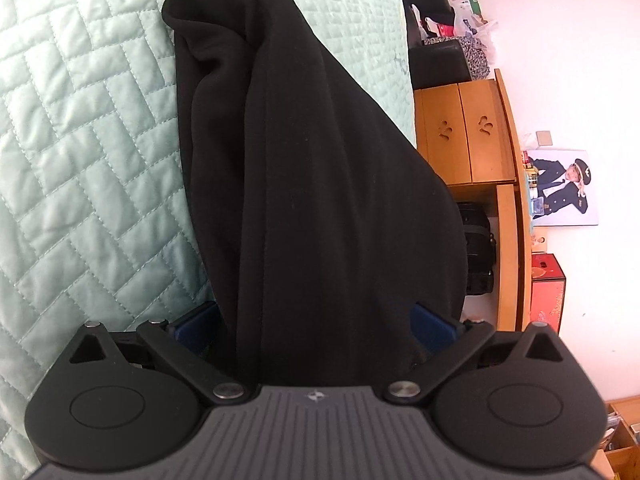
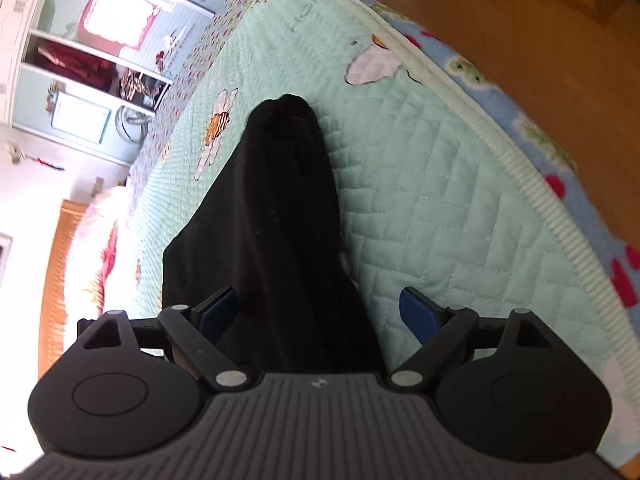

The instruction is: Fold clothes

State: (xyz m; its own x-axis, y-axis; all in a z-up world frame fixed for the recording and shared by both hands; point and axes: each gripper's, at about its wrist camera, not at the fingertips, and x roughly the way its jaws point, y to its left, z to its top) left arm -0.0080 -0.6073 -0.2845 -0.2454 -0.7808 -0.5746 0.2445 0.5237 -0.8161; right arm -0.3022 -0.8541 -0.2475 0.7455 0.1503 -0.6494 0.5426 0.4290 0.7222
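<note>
Your left tool (image 1: 316,330) stands wide, the black garment (image 1: 304,152) running up the frame's middle between its pads, unpinched. Your right tool (image 2: 318,314) is wide too, the garment lying on the quilted bed (image 2: 440,208).

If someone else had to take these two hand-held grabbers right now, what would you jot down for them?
Left gripper: fingers wide open, black garment lying between them, not pinched.
Right gripper: also open; the garment runs between its fingers nearer the left one, not gripped.
Garment: a long, narrow, doubled-over strip on the green quilt, close to the bed's edge in the left view.
Done: it looks folded lengthwise already.
Left: probably fold it across once or twice, then smooth it. Grip it afresh first; nothing is held now.
</note>
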